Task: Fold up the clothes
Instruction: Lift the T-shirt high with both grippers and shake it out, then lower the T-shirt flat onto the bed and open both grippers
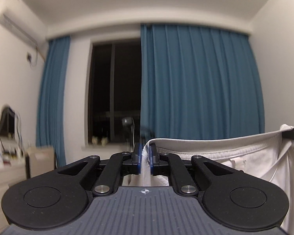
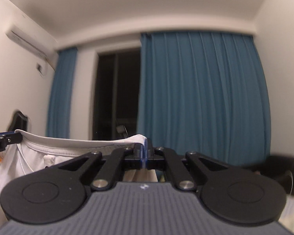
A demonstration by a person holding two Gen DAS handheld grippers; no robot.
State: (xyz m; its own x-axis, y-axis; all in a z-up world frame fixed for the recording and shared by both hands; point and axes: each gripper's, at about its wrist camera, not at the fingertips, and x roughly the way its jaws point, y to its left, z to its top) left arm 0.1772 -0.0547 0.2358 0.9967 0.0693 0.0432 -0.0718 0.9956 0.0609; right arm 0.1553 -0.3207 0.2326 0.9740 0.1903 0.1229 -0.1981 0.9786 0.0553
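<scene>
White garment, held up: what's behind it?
Above the white garment stretched between the left claw and right claw, the blue curtain and dark window show. Whatever is lower, behind the cloth, is covered.

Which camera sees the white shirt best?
The left wrist view: the white shirt spreads wide there, hem stretched, fabric hanging open. The right wrist view shows less, partly hidden behind the right gripper.

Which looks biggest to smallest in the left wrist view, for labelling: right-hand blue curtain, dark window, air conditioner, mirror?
1. Right-hand blue curtain
2. Dark window
3. Air conditioner and mirror: similar, blurred at the fisheye edge, so unranked.
</scene>
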